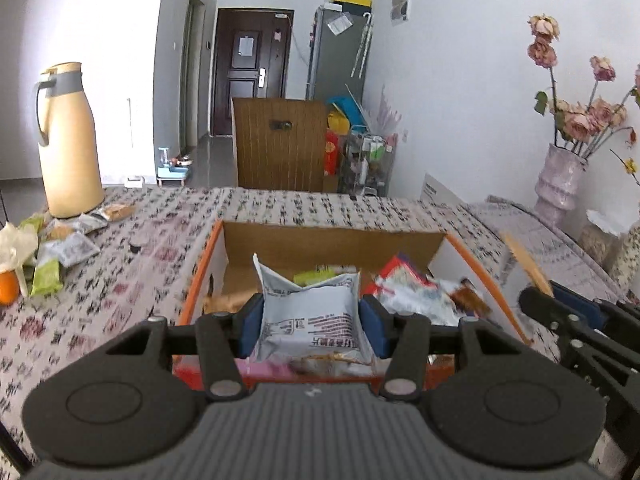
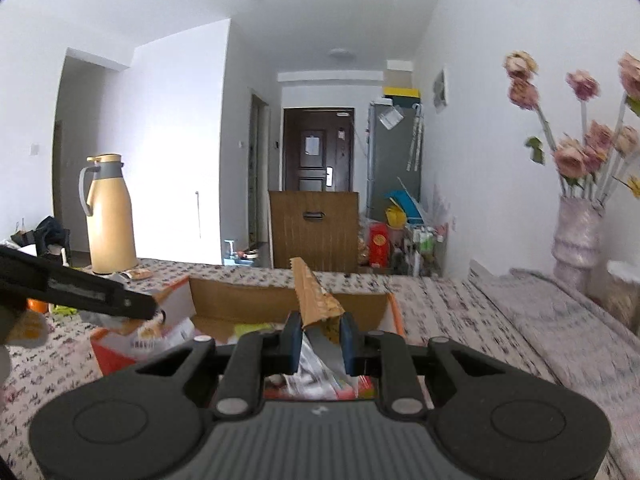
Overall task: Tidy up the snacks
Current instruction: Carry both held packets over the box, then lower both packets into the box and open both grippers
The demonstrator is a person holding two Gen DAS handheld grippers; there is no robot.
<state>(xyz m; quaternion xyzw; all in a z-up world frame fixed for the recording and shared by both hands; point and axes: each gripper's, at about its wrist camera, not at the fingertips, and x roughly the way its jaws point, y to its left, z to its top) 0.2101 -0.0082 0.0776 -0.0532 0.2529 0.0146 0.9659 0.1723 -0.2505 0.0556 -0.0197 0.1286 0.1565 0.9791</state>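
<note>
Clamping a grey packet above the open box of snacks, the left gripper sits beside the right gripper, shut on a cardboard flap, with more packets near the jug

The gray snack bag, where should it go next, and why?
Probably lower it and let go: the left gripper holds the gray snack bag right over the open cardboard box, where other snacks already lie.

Bright daylight, glare blown out at left, motion blur, fisheye-bent edges
</note>
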